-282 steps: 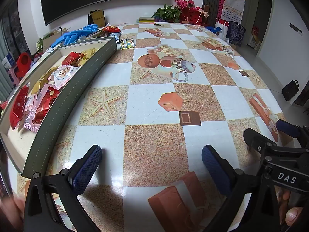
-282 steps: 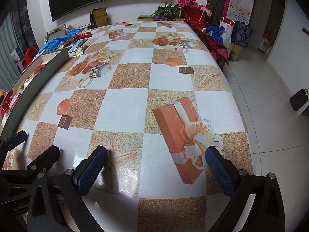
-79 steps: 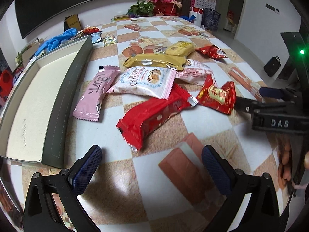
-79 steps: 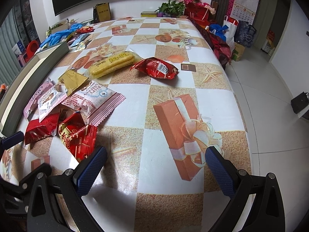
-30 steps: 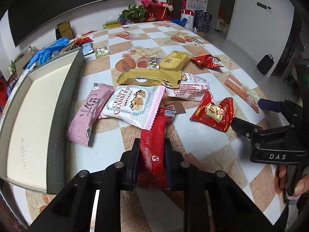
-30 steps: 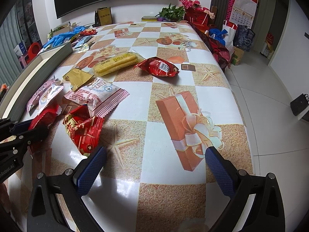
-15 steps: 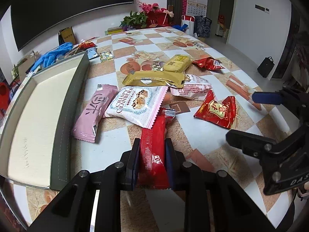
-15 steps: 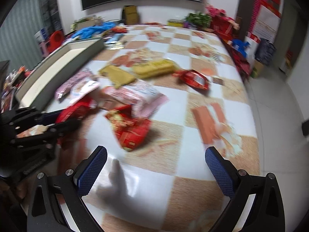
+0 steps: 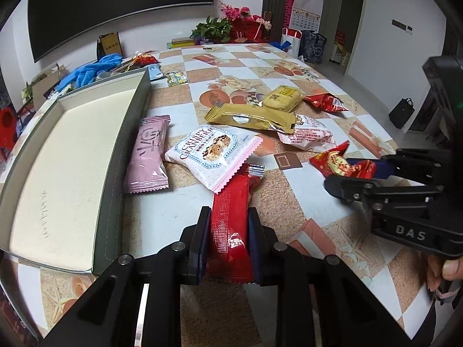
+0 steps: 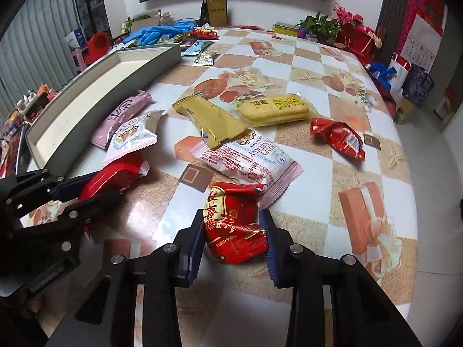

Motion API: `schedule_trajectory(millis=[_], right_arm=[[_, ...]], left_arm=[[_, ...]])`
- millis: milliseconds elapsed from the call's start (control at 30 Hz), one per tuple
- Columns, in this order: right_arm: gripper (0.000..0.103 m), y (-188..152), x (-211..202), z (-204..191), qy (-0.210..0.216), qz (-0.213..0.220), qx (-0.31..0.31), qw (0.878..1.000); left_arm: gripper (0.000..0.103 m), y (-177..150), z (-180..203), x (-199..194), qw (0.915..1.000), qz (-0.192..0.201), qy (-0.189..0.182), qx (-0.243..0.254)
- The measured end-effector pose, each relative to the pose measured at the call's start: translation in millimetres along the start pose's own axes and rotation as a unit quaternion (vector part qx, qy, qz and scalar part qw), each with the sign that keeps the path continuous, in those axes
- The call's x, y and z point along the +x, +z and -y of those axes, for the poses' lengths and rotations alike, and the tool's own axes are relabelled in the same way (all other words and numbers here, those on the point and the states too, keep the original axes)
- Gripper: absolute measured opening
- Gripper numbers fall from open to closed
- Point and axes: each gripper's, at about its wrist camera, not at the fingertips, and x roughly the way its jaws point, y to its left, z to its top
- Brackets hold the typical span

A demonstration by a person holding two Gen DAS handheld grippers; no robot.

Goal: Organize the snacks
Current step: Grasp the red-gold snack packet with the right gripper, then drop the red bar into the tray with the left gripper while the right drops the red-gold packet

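In the left wrist view, the left gripper (image 9: 228, 231) is clenching a long red packet (image 9: 231, 217) at lower centre, while the grey tray (image 9: 115, 173) along the left edge is lying empty, so by my judgement no snack is sorted yet. Eight loose packets are showing on the checkered table (image 9: 289, 196). In the right wrist view, the right gripper (image 10: 233, 240) is closing its jaws around a red festive packet (image 10: 234, 219) at lower centre; one yellow biscuit pack (image 10: 275, 110) is sitting upper centre.
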Motion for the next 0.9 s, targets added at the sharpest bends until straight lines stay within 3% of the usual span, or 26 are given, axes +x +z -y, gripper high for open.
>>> schedule_trajectory(millis=[300,567,900], right_arm=[[0.034,-9,-20,5,0.019,0.024,0.062,0.998],[0.034,3,-37,8,0.022,0.048,0.086,0.995],[0.034,35,-42,14,0.017,0.058,0.110,0.992]], left_arm=[[0.024,0,7,-8,0.9997,-0.014,0.000,-0.018],[0.024,20,12,-29,0.9996,0.014,0.007,-0.023],[0.024,45,-25,-38,0.9970,0.021,0.027,-0.070]])
